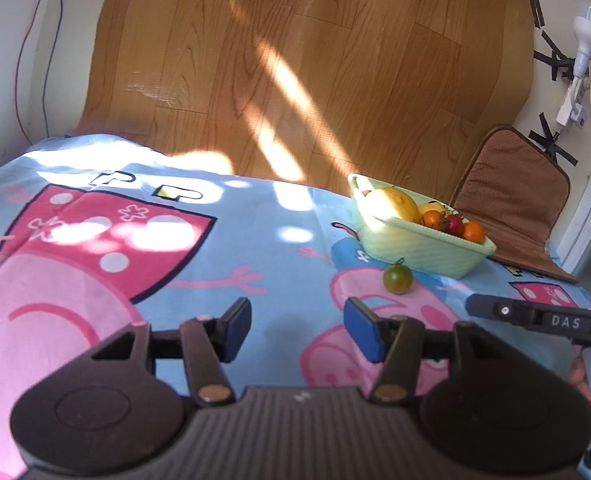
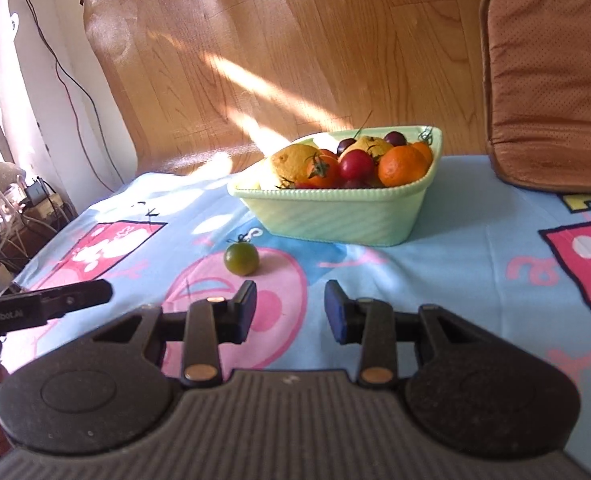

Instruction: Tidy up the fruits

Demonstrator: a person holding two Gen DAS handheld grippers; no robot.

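A small green tomato [image 2: 241, 259] lies on the cartoon-print cloth, just in front of a pale green bowl [image 2: 335, 216]; it also shows in the left wrist view [image 1: 397, 279]. The bowl [image 1: 423, 250] holds a yellow fruit [image 2: 291, 166], oranges [image 2: 401, 166], red tomatoes and dark cherries. My right gripper [image 2: 290, 312] is open and empty, low over the cloth, with the green tomato a little ahead of its left finger. My left gripper [image 1: 297, 330] is open and empty, to the left of the tomato and bowl.
A brown cushion [image 2: 551, 92] leans at the back right beside the bowl. A wood-pattern sheet [image 1: 295, 72] stands behind the table. Cables and a power strip [image 2: 11, 208] lie past the table's left edge. A bulb and plug [image 1: 583, 52] hang on the wall.
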